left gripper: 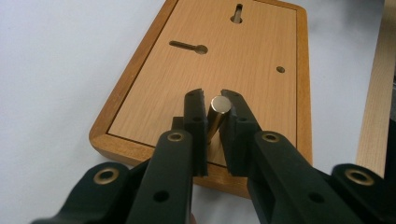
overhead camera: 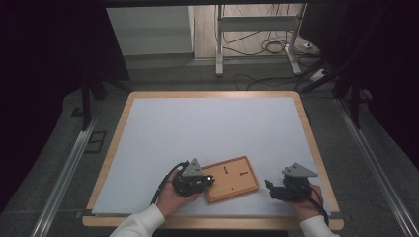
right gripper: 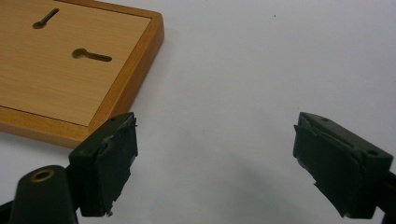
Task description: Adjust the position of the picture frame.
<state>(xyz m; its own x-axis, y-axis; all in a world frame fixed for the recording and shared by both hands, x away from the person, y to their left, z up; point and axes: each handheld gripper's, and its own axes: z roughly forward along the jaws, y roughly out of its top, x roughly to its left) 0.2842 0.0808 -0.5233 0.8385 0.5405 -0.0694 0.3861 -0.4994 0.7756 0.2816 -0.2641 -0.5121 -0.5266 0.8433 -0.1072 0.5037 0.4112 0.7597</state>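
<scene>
Brass pin gripped over the wooden board, at the table's near edge

Left gripper [left gripper: 214, 116] has its jaws nearly shut on the brass pin [left gripper: 217, 112], upright at the board's [overhead camera: 231, 178] 9 o'clock end; white table [overhead camera: 207, 128] lies open toward 12 o'clock. Right gripper [right gripper: 215, 163], at the board's 3 o'clock, stands wide open, holding nothing.

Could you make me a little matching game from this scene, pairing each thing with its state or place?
Things:
1. left gripper
2. right gripper
3. wooden board
4. metal pin

States:
A. lies flat on the white table top
B. stands between two black pads
C. open, nothing between its pads
D. closed around a small brass-coloured cylinder

Pairs: 1-D, 2-C, 3-A, 4-B
</scene>
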